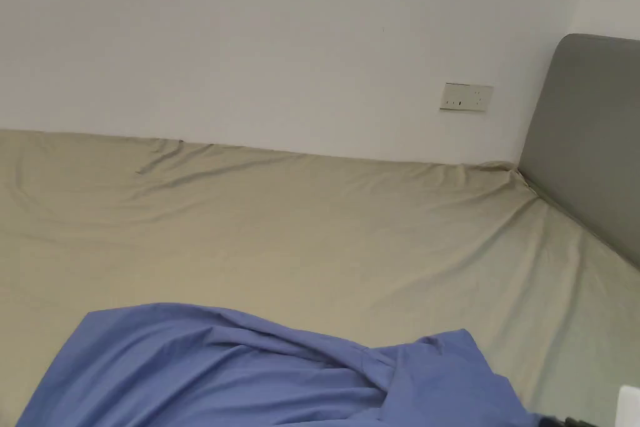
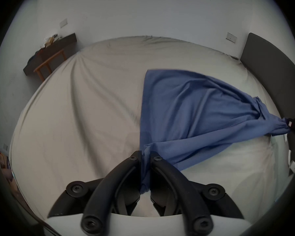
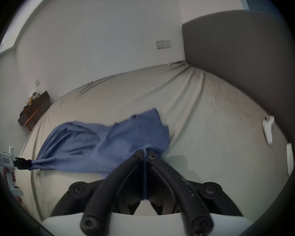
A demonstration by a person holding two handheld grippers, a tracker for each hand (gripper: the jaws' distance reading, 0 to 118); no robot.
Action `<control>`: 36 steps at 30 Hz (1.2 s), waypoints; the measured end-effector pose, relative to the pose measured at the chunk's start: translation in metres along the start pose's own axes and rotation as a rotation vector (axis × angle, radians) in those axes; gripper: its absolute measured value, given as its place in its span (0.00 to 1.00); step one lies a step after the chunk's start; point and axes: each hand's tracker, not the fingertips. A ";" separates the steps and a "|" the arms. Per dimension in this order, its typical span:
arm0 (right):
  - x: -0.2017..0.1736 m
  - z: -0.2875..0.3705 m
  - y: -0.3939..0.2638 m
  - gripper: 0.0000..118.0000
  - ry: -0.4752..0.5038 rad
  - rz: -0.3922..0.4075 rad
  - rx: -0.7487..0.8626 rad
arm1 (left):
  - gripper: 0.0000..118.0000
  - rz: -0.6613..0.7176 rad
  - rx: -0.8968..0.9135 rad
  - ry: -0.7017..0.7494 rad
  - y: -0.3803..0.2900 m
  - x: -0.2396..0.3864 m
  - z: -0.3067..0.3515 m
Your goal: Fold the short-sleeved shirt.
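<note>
Head view: soft, even daylight, no glare; my white wall and the beige bedsheet look sharp, w/ gentle shading in the sheet's creases. Both gripper views are dimmer and cooler, fisheye w/ a black vignette round the rim; straight edges bow, e.g. the grey padded headboard. Motion blur smears the blue cotton shirt along its edges and the sheet's folds in my left gripper view. In my right gripper view the white handheld controller is ghosted. Soft shadow under the shirt's near edge.
</note>
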 end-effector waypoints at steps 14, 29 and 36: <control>0.022 0.119 -0.112 0.04 -0.047 -0.082 -0.082 | 0.08 -0.115 -0.025 -0.072 -0.095 -0.015 0.097; 0.037 0.163 -0.196 0.40 -0.070 -0.195 -0.263 | 0.17 0.000 -0.152 -0.107 -0.194 -0.034 0.132; 0.000 0.210 -0.144 0.87 -0.055 0.042 0.004 | 0.78 0.144 0.182 -0.116 -0.162 -0.043 0.207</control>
